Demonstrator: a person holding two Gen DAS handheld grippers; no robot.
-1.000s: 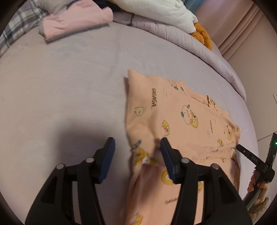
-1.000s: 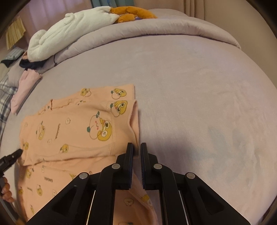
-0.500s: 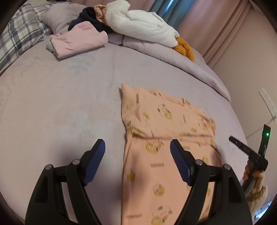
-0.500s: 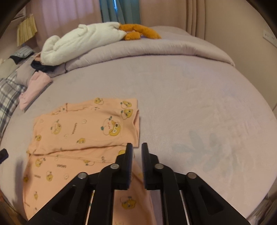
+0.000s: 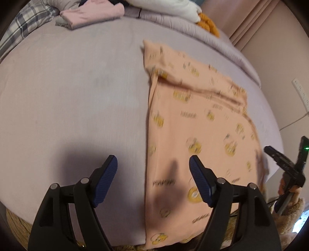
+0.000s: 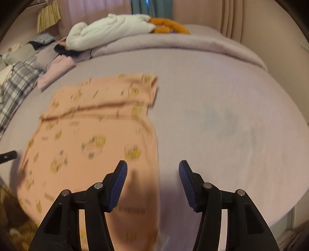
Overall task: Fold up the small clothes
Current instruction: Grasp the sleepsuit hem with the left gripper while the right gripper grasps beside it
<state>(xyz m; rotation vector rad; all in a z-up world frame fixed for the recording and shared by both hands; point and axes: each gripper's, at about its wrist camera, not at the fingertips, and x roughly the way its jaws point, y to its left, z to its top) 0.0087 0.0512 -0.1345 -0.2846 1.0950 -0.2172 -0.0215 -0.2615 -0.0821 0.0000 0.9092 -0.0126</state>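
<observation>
Both pairs of jaws stand apart and hold nothing. The left gripper (image 5: 153, 168) hovers low in the left wrist view, its jaws straddling the near left edge of the peach garment (image 5: 195, 123), with one blue pad over the bare bed (image 5: 77, 81) and the other over the cloth. The right gripper (image 6: 153, 174), low in the right wrist view, has just been opening its jaws; nothing sits between them, and they hang over the garment's right edge, one pad above the fabric and one above the sheet.

The peach garment (image 6: 92, 131), printed with small yellow cartoon figures, lies flat on the lilac bed, filling the centre and right of the left view and the left half of the right view. Its far end is already turned over on itself, leaving a raised fold line across the upper part. The near hem reaches the bed's edge at the bottom of both frames.

It looks like thin, light, limp knit: it will drape, slide easily on the sheet and crease wherever pinched. The likely hold is at the two near corners, one per gripper, pinching through all layers so the hem lifts evenly.

Beyond, in the upper left, a folded pink piece (image 5: 92, 13) rests by a plaid pillow (image 5: 25, 25).
</observation>
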